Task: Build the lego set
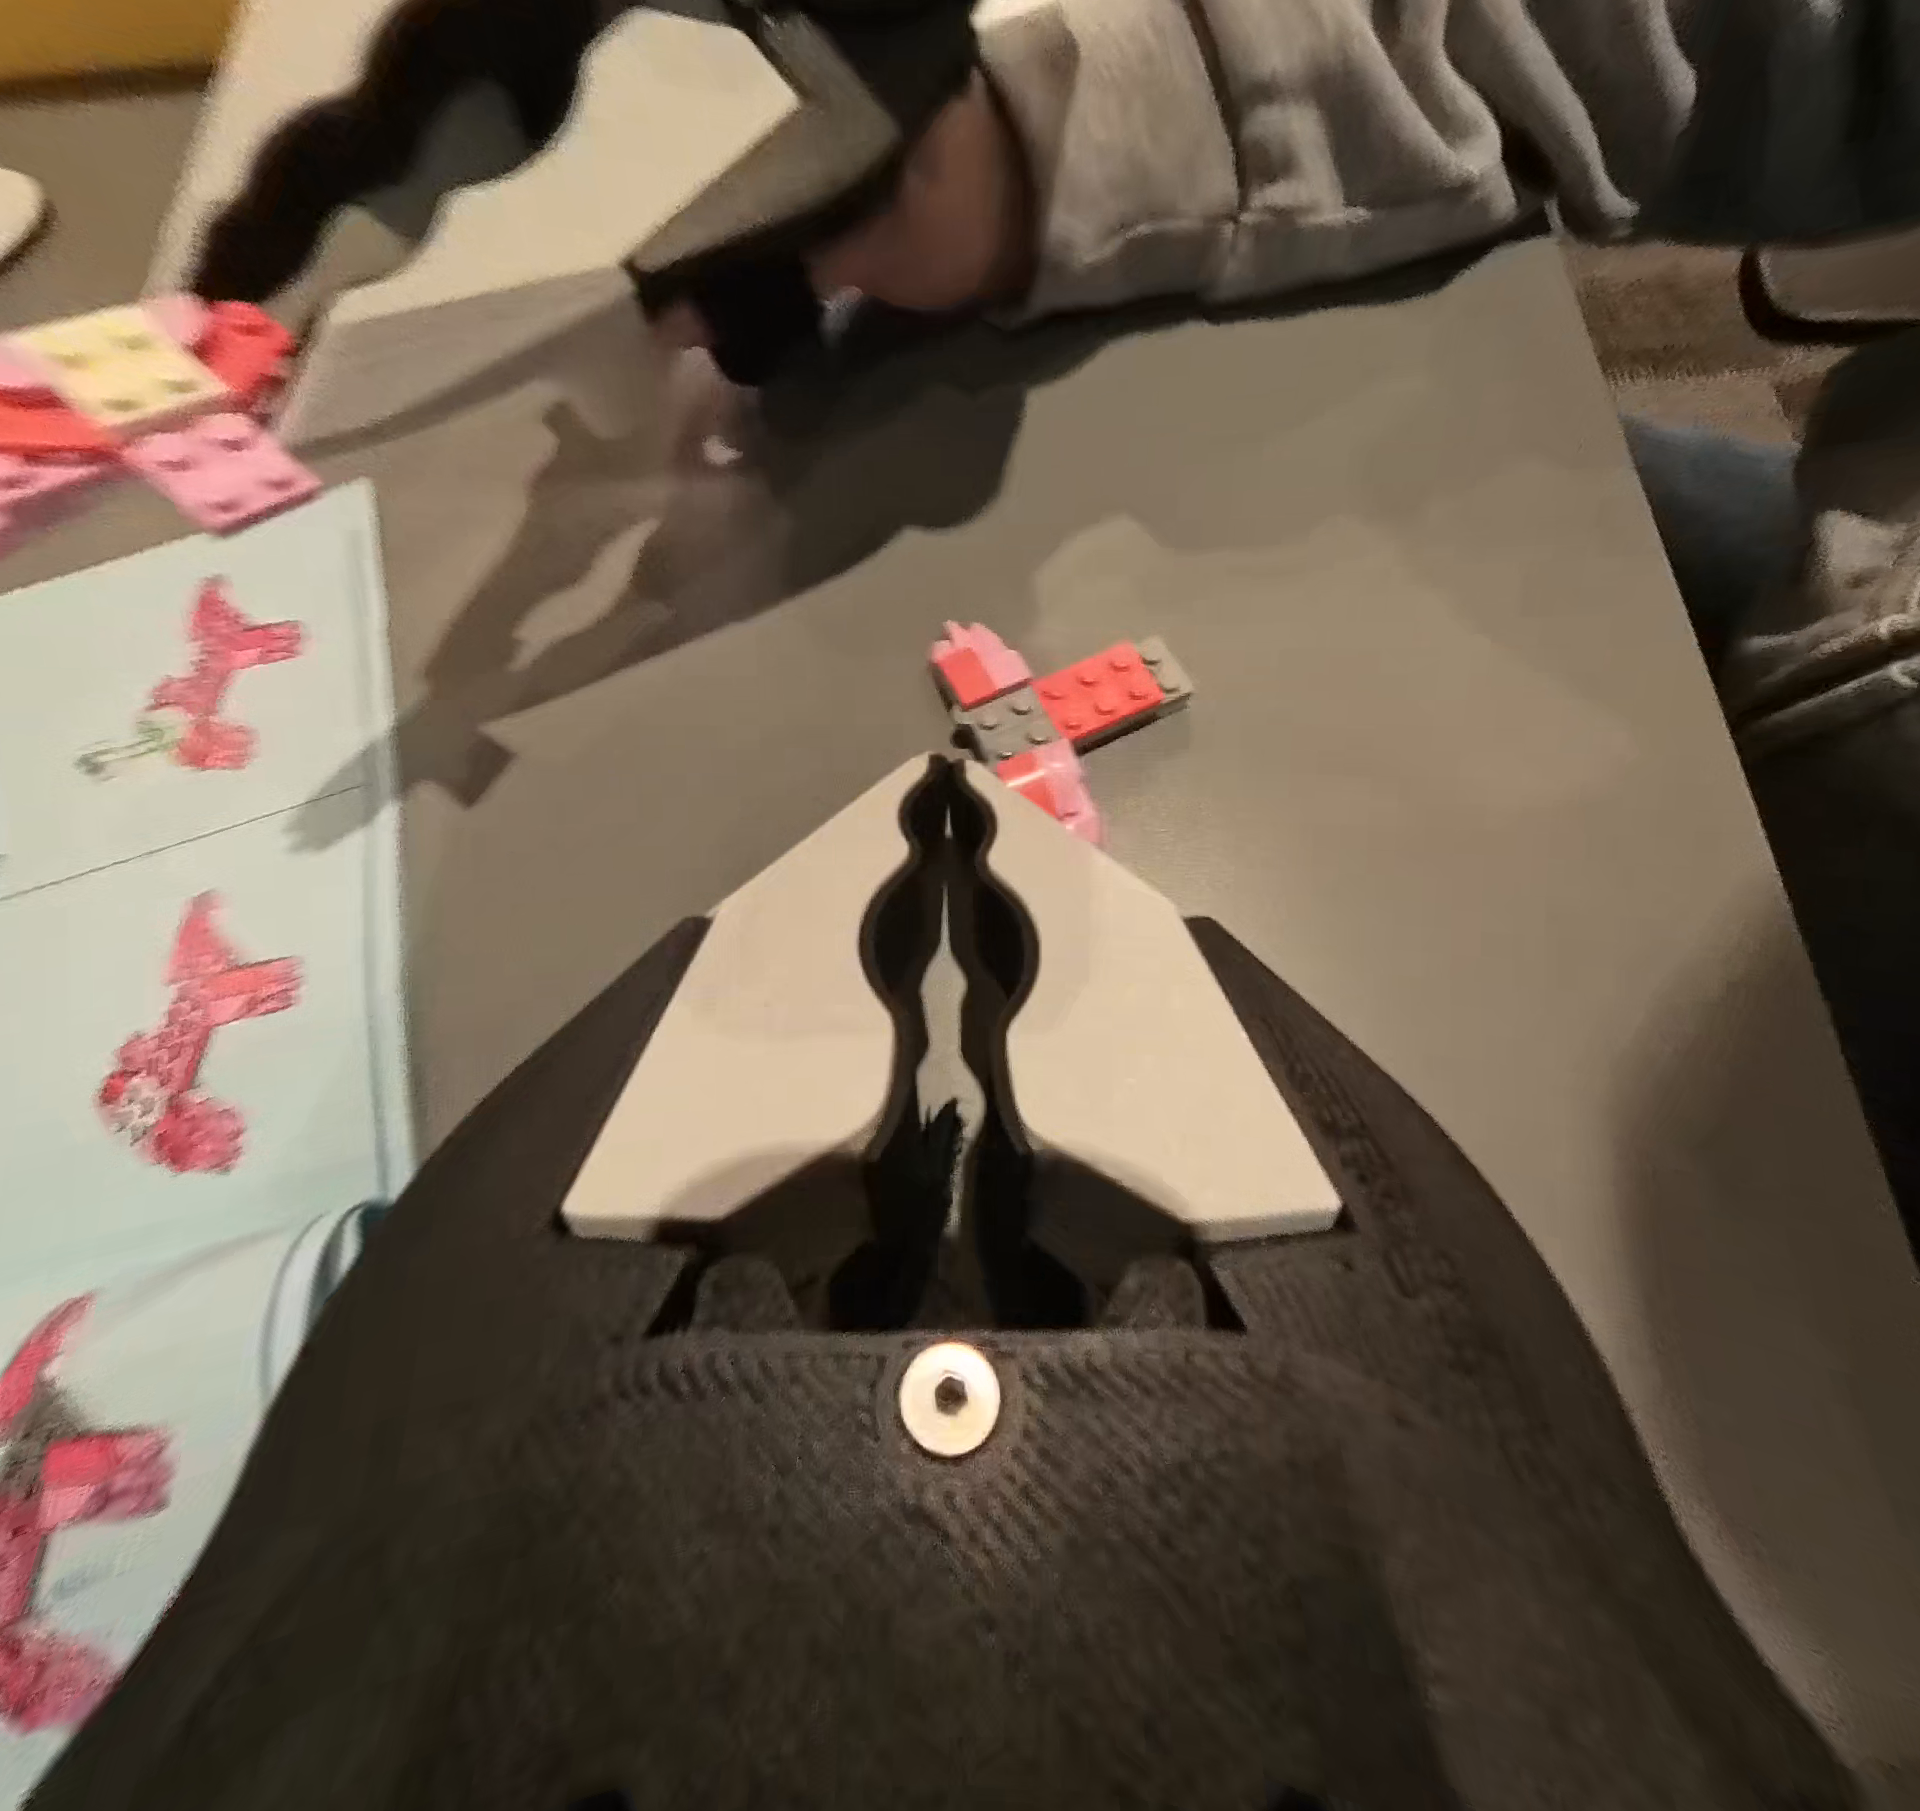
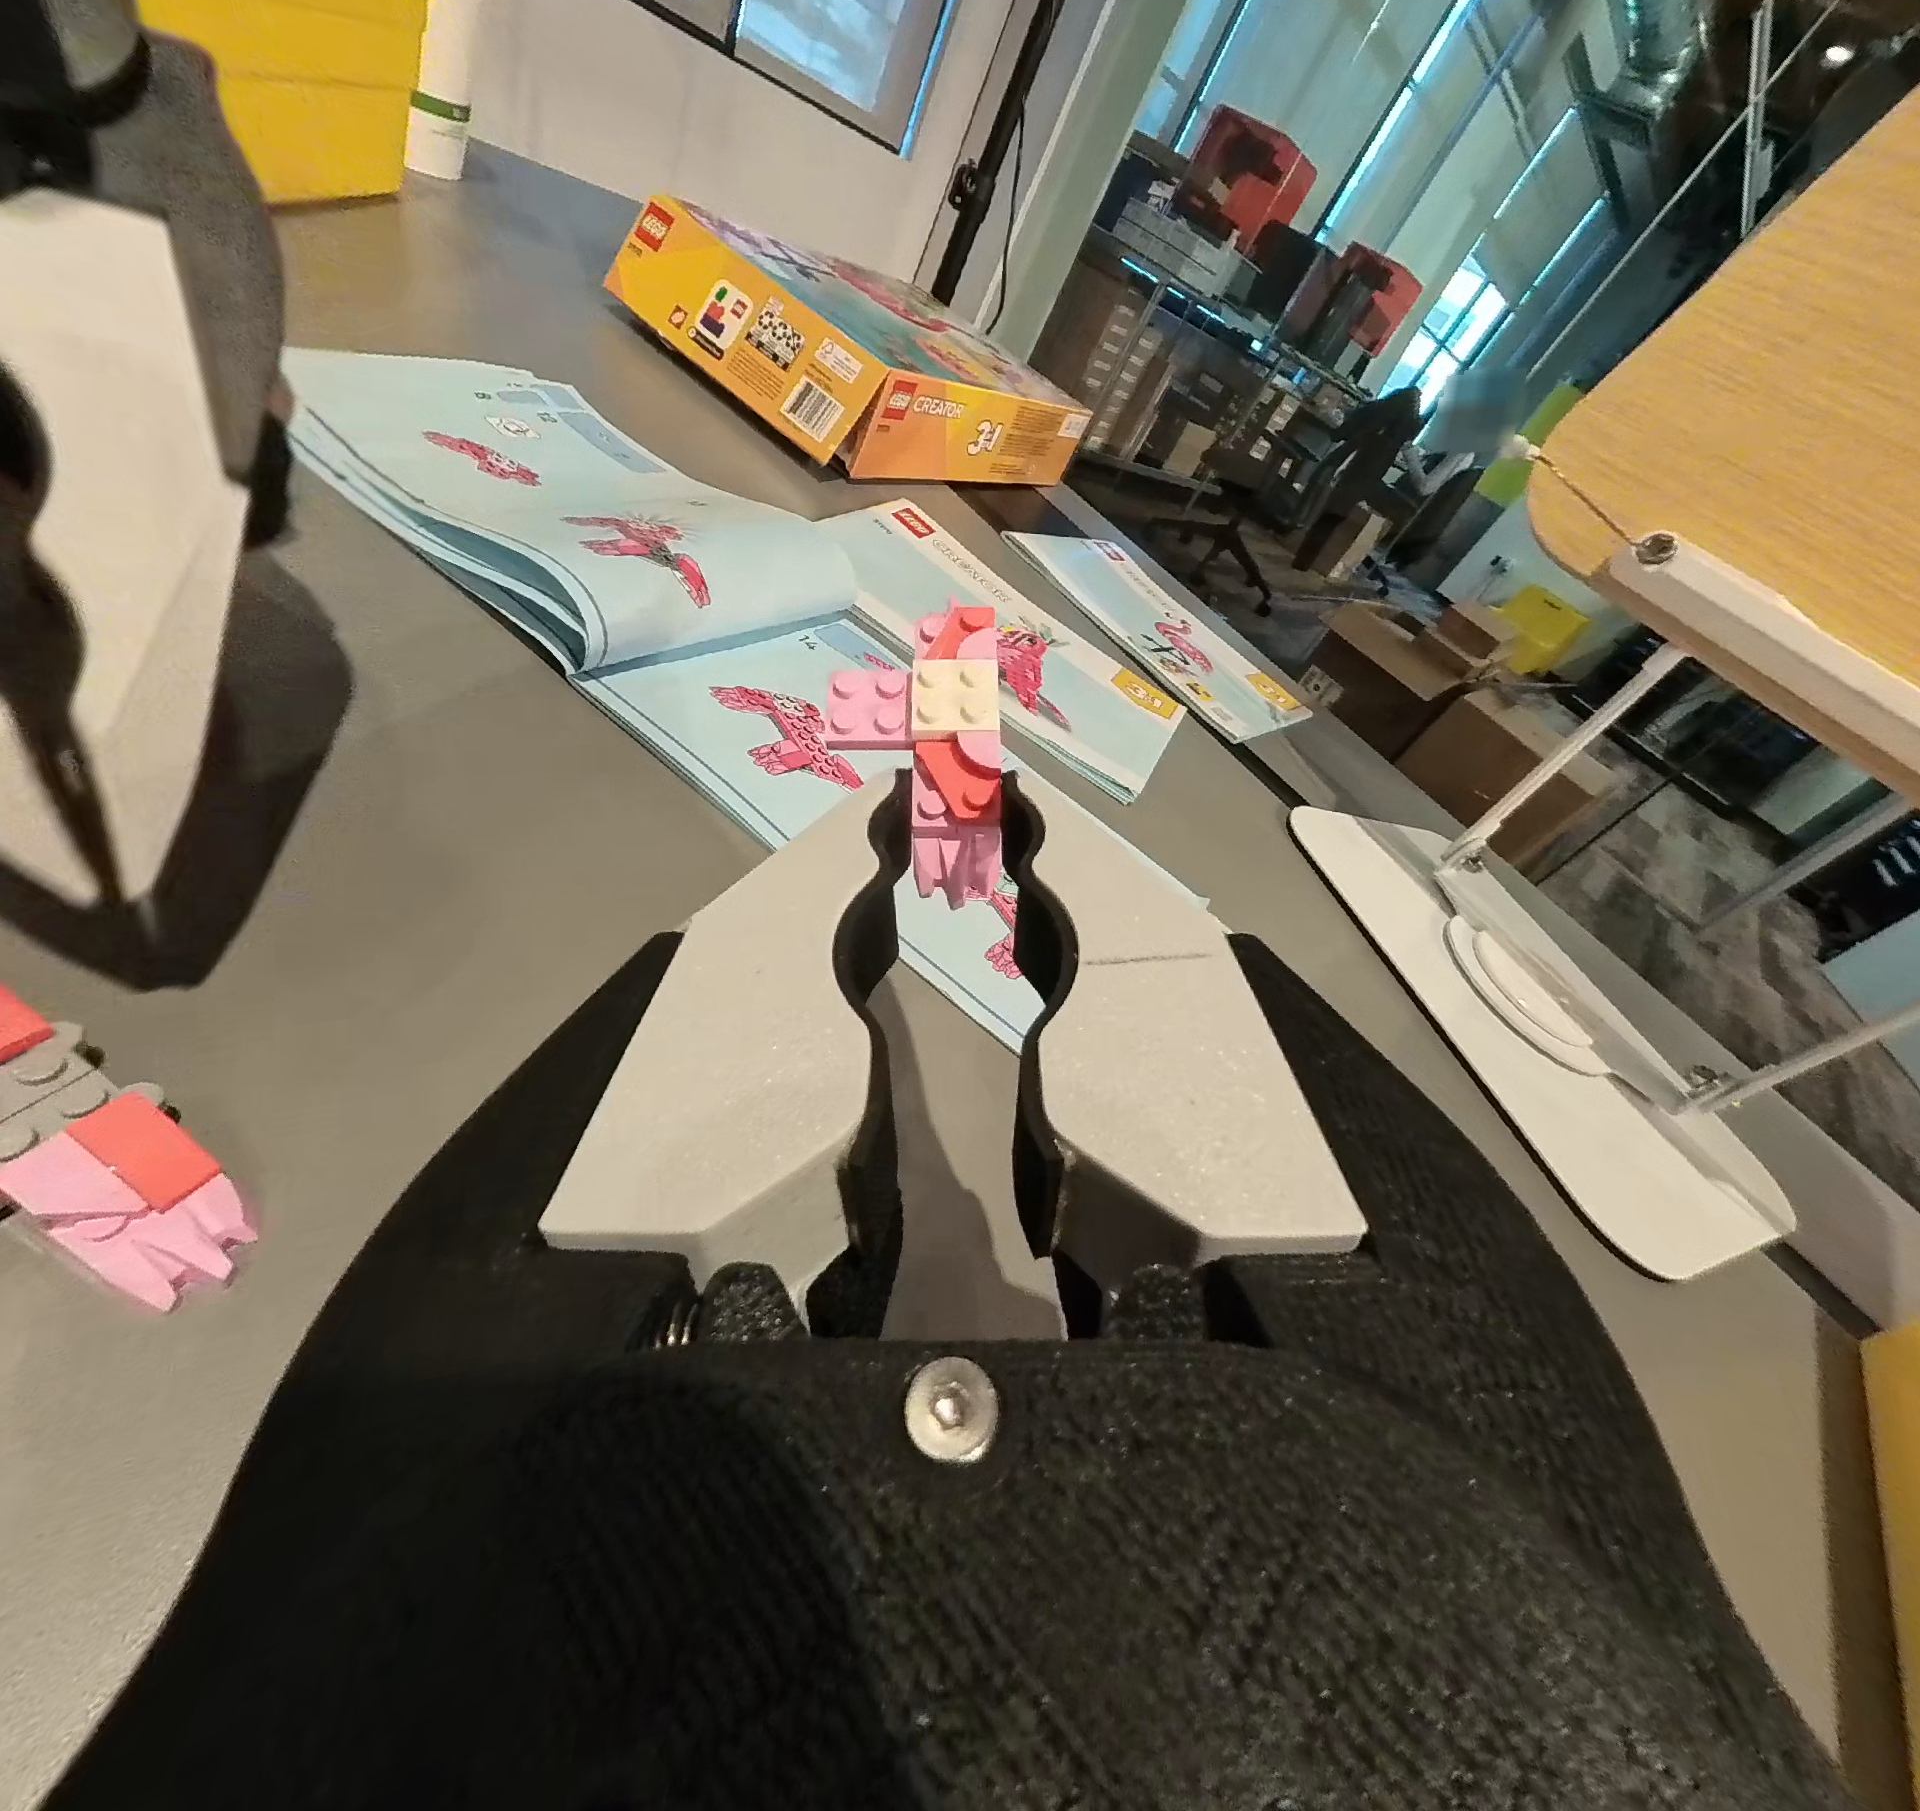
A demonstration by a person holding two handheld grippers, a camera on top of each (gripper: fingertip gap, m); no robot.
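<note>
Pink lego piece (image 2: 951, 774) clamped in right gripper (image 2: 954, 793); left gripper (image 1: 951, 785) closed, seemingly empty.

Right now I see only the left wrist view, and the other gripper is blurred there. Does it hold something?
Observer: Yes. The right gripper has its jaws shut on a pink, red and white Lego assembly, lifted clear of the table.
Operator: Where is the box of the set? I cannot find it.
Observer: The orange Lego box lies flat on the table, beyond the open instruction booklet.
</note>
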